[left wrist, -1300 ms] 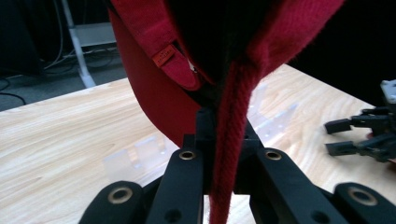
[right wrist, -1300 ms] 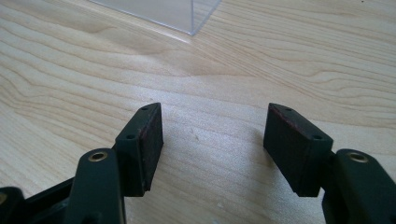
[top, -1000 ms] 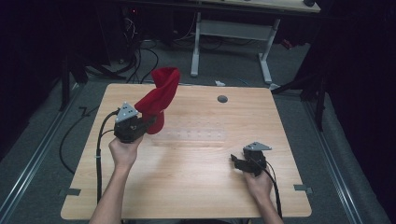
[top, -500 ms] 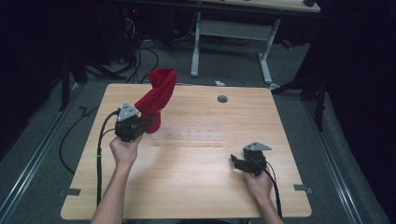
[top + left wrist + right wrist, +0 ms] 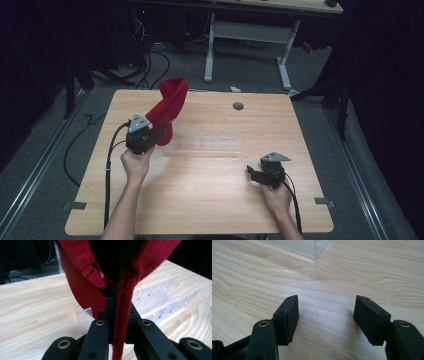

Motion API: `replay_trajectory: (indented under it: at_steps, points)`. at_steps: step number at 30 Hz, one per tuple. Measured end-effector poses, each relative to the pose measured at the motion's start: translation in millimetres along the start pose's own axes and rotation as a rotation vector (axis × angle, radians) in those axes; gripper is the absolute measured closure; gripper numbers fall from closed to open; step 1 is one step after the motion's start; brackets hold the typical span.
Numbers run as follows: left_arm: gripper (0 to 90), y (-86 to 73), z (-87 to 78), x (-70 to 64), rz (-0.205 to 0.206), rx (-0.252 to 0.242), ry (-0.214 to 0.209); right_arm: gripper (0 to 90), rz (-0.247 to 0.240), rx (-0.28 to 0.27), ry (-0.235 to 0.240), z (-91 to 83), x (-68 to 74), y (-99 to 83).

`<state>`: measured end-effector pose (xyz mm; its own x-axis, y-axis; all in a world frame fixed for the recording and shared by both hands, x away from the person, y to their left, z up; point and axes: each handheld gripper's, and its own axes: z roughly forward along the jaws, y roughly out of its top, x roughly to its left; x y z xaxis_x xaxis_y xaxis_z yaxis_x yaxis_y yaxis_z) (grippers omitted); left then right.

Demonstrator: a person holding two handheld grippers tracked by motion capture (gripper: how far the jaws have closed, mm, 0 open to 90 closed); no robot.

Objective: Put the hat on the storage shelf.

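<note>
Gripping red cloth [image 5: 168, 107], clear rack [image 5: 207, 145] beside

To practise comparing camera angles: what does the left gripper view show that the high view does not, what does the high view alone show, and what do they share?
Left gripper view alone: the jaws pinching a thick edge of the red cloth, a small sewn tag on it, and the slots of the clear plastic rack.

High view alone: the right gripper low over the table, apart from the cloth, both forearms, and a grey round cap.

Shared: the left gripper shut on the red cloth over the wooden table.
</note>
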<state>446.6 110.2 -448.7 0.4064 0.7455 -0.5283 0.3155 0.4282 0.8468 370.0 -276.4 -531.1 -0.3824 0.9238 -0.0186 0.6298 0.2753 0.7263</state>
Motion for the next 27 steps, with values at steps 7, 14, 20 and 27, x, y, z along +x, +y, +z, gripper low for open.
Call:
replay_trajectory:
  at_steps: [7,14,20,27]
  points:
    - [83.8,-8.9,-2.9,8.2,-0.055,-0.004,0.005,37.1,-0.002,0.000,0.000,0.0,0.0,0.0]
    - [77.0,-15.4,-9.0,9.5,-0.068,0.016,0.022,37.1,-0.002,0.000,0.000,0.0,0.0,0.0]
    - [66.3,-19.4,-15.0,10.9,-0.075,0.035,0.045,37.1,-0.001,0.000,-0.001,0.0,0.0,0.0]
    - [47.5,-21.6,-19.5,8.6,-0.049,0.058,0.077,37.1,-0.001,0.000,0.000,0.0,0.0,0.0]
